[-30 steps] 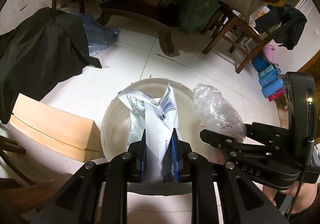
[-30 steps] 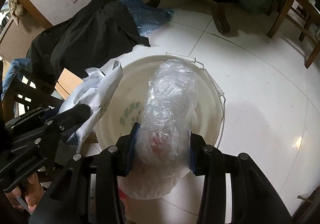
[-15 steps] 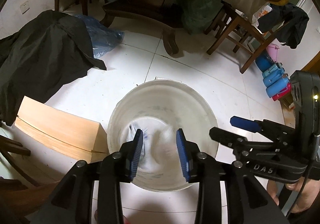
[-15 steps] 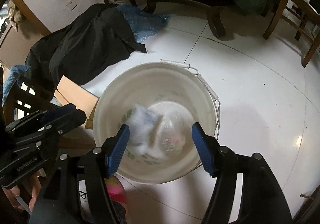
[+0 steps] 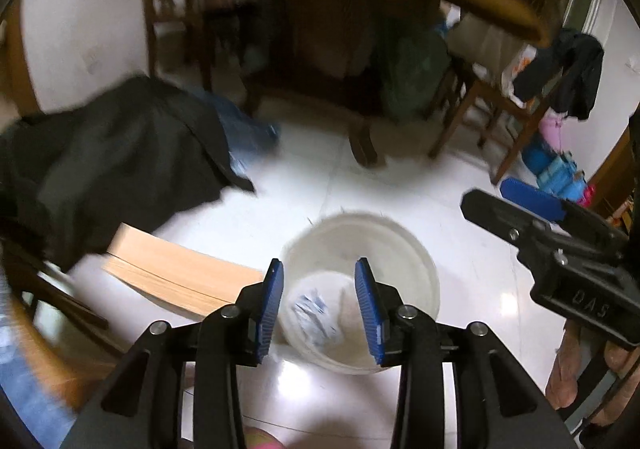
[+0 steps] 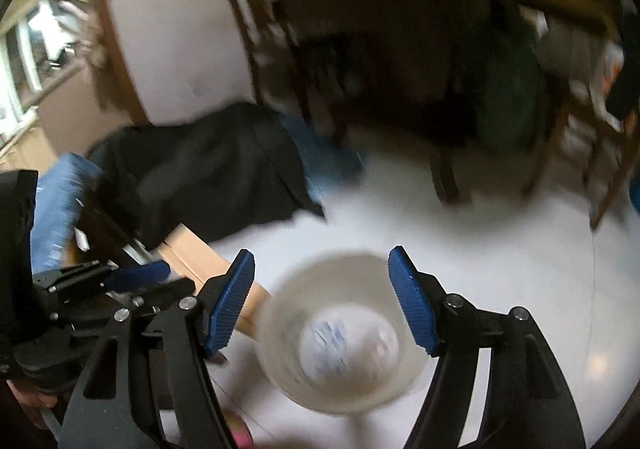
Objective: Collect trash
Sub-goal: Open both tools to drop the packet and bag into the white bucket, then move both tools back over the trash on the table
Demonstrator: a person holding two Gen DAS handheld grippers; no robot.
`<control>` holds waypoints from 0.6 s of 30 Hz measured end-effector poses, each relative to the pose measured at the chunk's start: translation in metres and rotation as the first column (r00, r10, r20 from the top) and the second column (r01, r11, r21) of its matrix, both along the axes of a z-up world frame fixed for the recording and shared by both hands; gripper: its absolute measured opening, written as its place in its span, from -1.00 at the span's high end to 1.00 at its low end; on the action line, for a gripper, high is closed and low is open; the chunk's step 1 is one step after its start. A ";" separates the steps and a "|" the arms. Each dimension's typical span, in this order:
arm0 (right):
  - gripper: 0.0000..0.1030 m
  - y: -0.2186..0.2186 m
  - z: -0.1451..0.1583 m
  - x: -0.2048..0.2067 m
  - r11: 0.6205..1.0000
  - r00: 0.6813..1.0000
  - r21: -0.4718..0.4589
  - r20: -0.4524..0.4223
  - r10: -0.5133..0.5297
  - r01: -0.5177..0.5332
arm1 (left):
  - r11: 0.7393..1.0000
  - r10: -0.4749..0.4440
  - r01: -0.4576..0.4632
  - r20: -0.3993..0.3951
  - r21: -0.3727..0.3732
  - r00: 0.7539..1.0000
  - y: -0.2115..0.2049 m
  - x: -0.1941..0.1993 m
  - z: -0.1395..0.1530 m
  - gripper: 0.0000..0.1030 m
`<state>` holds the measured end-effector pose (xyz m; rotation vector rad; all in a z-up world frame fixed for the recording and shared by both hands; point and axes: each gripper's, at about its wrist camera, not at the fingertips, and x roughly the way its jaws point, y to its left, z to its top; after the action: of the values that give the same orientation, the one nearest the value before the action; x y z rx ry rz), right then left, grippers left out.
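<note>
A white bucket [image 5: 404, 249] stands on the pale floor below both grippers; it also shows in the right wrist view [image 6: 292, 301]. Inside it lie a white printed wrapper [image 5: 316, 313] and a clear plastic bag [image 6: 376, 341], both blurred. My left gripper [image 5: 319, 299] is open and empty, high above the bucket. My right gripper [image 6: 322, 299] is open wide and empty, also high above it. The right gripper shows at the right of the left wrist view [image 5: 516, 205], and the left gripper shows at the left of the right wrist view [image 6: 132, 277].
A wooden box [image 5: 176, 273] lies just left of the bucket. A black cloth heap [image 5: 112, 161] and a blue bag [image 5: 248, 133] lie behind it. A round wooden table [image 5: 360, 9] and chairs [image 5: 500, 117] stand at the back. Blue containers [image 5: 560, 173] sit at the right.
Both grippers opened and dropped the wrapper and the plastic bag into the bucket. Since then both have risen well above it, so the bucket looks smaller.
</note>
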<state>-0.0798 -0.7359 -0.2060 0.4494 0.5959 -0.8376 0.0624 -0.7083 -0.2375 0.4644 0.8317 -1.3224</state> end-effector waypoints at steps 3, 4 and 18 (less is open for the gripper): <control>-0.35 0.036 0.038 0.022 0.992 0.994 -0.094 0.071 0.086 -0.079 | 0.995 0.064 -0.058 0.073 -0.083 0.995 0.048 0.011 0.043 0.10; -0.36 0.048 0.048 0.030 0.987 0.989 -0.120 0.091 0.118 -0.106 | 0.991 0.090 -0.080 0.093 -0.109 0.992 0.065 0.016 0.057 0.04; -0.48 0.223 0.129 0.185 0.748 0.729 -0.229 0.177 0.661 -0.623 | 0.744 0.655 -0.583 0.182 -0.327 0.734 0.419 0.120 0.188 -0.25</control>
<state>0.1049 -0.5133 -0.0773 0.1686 0.4034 -0.1416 0.1820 -0.2889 -0.0495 0.1369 0.4941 -0.6829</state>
